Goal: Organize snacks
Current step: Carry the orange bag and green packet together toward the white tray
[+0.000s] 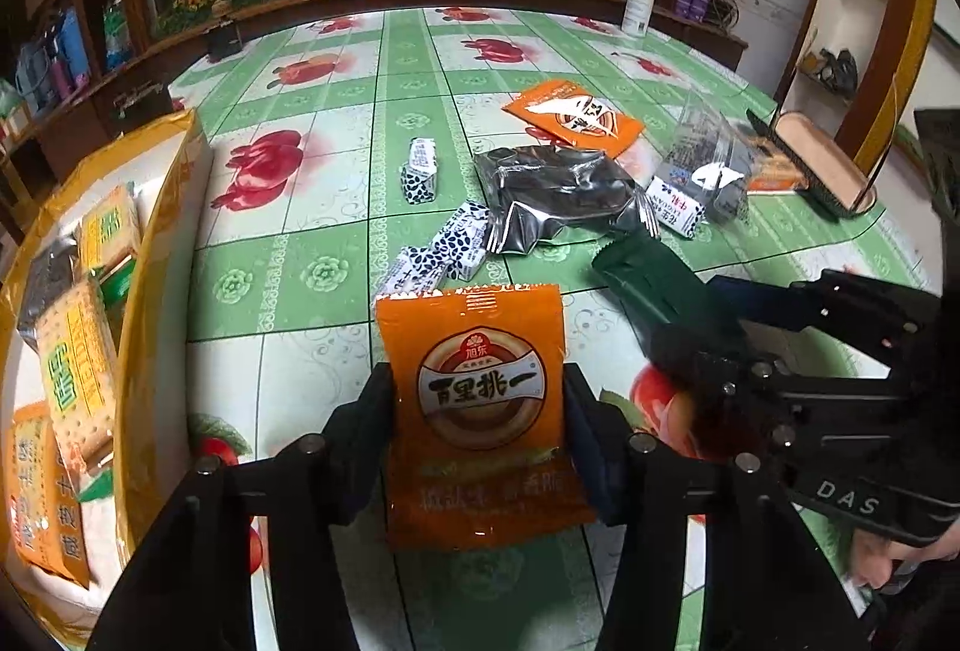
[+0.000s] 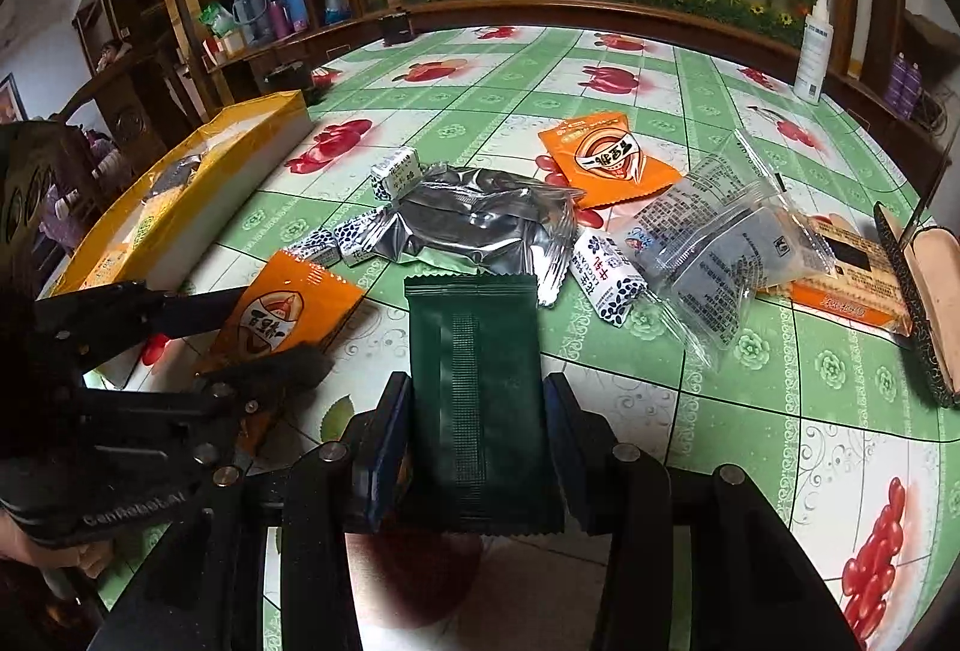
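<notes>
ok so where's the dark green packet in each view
Left wrist view: the dark green packet is right of centre, held by the right gripper reaching in from the right.
Right wrist view: the packet is bottom centre, upright between that gripper's fingers.
Shared landmark: the silver foil packet just beyond it.

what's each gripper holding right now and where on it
Left gripper: orange snack packet, pinched across its side edges. Right gripper: dark green packet, likewise.
</notes>
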The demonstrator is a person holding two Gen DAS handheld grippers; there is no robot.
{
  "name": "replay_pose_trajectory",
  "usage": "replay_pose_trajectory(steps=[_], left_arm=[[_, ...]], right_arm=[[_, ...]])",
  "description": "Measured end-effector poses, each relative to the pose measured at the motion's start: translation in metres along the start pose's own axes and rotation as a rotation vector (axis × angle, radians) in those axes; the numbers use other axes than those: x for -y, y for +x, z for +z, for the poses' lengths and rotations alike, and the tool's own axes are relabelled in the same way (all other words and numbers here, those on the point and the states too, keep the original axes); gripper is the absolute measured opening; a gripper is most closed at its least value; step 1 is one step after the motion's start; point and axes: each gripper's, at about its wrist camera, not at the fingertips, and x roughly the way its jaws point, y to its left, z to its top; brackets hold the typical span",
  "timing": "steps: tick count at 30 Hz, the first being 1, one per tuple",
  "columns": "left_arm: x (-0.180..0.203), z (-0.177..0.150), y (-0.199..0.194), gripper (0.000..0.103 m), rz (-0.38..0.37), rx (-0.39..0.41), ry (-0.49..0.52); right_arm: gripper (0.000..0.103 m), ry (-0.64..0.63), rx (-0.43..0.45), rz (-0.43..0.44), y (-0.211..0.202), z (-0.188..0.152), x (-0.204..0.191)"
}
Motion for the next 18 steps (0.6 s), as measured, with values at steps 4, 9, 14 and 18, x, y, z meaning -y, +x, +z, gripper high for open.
replay_pose_trajectory(steps=[4,9,14,18], left_arm=[[-0.006,-0.002,-0.005,0.052,-0.034,-0.002,-0.030],[-0.011,-0.002,-0.016,0.052,-0.054,0.014,-0.050],[-0.010,-0.003,-0.022,0.053,-0.059,0.025,-0.047],[-0.008,-0.004,-0.028,0.053,-0.043,0.044,-0.037]], right_arm=[[0.048,0.010,0.012,0.011,-0.003,-0.001,0.000],[0.048,0.015,0.030,0.042,-0.007,-0.001,-0.003],[0.048,0.029,0.037,0.069,-0.009,-0.002,-0.005],[0.048,0.035,0.049,0.082,-0.012,-0.002,-0.007]])
